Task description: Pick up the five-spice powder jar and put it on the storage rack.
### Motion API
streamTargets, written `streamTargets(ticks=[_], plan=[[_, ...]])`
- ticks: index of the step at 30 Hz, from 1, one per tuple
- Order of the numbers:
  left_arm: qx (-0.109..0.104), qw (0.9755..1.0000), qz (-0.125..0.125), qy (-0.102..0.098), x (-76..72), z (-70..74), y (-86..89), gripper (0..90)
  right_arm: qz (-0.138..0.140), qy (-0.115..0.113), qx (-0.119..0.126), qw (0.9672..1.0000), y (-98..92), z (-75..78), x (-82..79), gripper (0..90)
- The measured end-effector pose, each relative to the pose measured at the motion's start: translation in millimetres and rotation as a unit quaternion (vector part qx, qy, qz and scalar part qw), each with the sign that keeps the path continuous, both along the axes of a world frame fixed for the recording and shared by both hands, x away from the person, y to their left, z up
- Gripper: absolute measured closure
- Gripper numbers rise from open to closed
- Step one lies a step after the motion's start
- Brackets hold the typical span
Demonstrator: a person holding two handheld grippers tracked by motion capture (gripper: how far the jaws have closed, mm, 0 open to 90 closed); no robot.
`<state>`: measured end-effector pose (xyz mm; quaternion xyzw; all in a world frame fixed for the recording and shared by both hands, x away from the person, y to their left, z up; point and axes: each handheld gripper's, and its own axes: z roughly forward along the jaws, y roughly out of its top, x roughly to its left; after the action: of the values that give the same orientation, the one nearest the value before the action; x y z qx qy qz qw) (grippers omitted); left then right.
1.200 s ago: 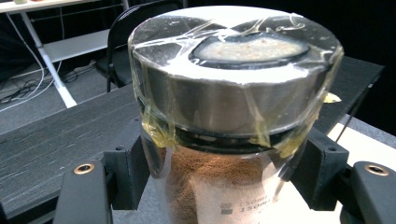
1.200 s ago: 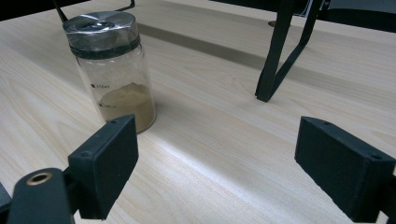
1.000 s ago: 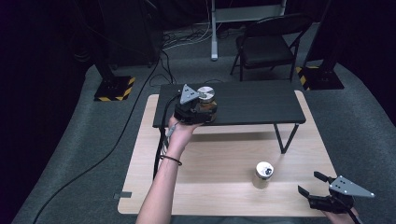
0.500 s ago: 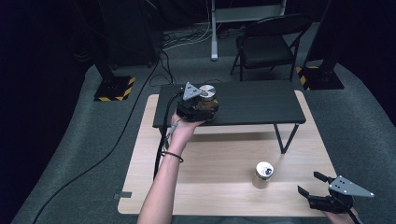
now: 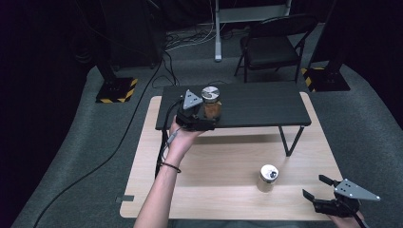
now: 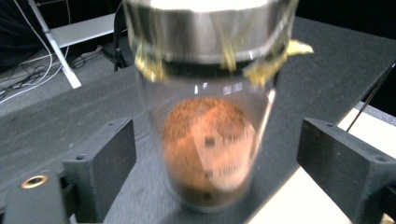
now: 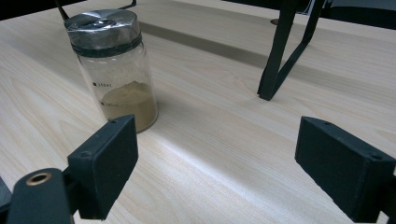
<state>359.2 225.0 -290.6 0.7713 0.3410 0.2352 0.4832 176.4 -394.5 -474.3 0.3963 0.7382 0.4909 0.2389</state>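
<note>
Table point(image 5: 228, 156): light wood top, sits on grey carpet.

Shelf point(image 5: 256, 102): black, low, on thin legs, standing on the far half of the table.

Chair point(image 5: 273, 40): black folding one, on the floor behind the table.

Left gripper point(image 5: 205, 122): at the shelf's near-left edge, held up by the left hand point(image 5: 183, 137). Jaws have just been opening and now stand released. In the left gripper view there are gaps between both pads and the glass, so nothing is clamped.

Right gripper point(image 5: 314, 187): low at the table's near-right corner, jaws spread wide, nothing between them. In the right gripper view they point across bare wood toward a shelf leg.

Red jar point(image 5: 211, 105): glass, metal lid, reddish-brown powder inside. Stands upright on the shelf's near-left part, between the left gripper's jaws but not touched by them. Torn yellowish seal bits hang under the lid in the left gripper view.

Tan jar point(image 5: 268, 177): same type, tan powder at the bottom, upright on the table, near-right area, left of the right gripper and well apart from the red jar.
</note>
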Motion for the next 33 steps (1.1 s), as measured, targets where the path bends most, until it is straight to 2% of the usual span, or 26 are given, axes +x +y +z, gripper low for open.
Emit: streamTargets(ticks=[5,6,10,15,17,20,22,24,26,28,29,30,33], plan=[[-0.006,1.0,-0.007,-0.001,-10.8,-8.1,11.2,8.1,0.0,0.0,0.0,1.0,0.1,0.1,-0.1,11.9],[-0.005,0.9999,-0.011,-0.004,-17.7,-12.4,16.2,8.0,-0.001,0.0,0.0,1.0,0.0,0.1,-0.3,11.9],[0.001,0.9998,-0.012,-0.014,-29.3,-18.6,22.3,8.0,-0.002,0.001,0.0,1.0,0.3,0.0,-0.2,11.8],[-0.008,0.9997,-0.017,-0.014,-41.8,-27.7,32.8,8.0,-0.001,0.001,-0.001,1.0,0.7,0.0,0.0,11.8],[-0.014,0.9995,-0.019,-0.022,-50.8,-35.6,36.5,8.2,-0.002,0.001,0.0,1.0,0.5,0.0,-0.2,11.8],[-0.007,0.9994,-0.02,-0.029,-61.4,-43.8,39.2,8.0,-0.002,0.002,0.0,1.0,0.7,0.1,-0.3,11.8],[-0.011,0.9992,-0.017,-0.035,-72.0,-53.9,43.4,8.0,-0.001,0.002,-0.001,1.0,0.9,0.2,-0.3,11.8],[-0.01,0.999,-0.015,-0.04,-76.0,-57.6,44.8,8.7,-0.002,0.001,0.0,1.0,0.9,0.2,-0.6,11.8],[-0.008,0.9991,-0.011,-0.039,-83.8,-67.8,49.5,8.6,-0.002,0.002,0.0,1.0,0.9,0.2,-0.6,11.8],[-0.004,0.9992,-0.01,-0.038,-86.1,-71.0,50.8,8.5,-0.002,0.001,-0.001,1.0,0.9,0.2,-0.6,11.8],[-0.004,0.9994,-0.005,-0.035,-90.4,-79.4,54.6,8.3,-0.002,0.001,-0.001,1.0,0.9,0.2,-0.6,11.8],[-0.004,0.9994,-0.005,-0.035,-90.4,-79.4,54.6,8.5,-0.002,0.001,-0.001,1.0,0.9,0.2,-0.6,11.8],[-0.014,0.9995,0.001,-0.027,-97.0,-95.6,62.8,8.5,-0.002,0.001,-0.001,1.0,1.0,0.3,-0.6,11.8]])
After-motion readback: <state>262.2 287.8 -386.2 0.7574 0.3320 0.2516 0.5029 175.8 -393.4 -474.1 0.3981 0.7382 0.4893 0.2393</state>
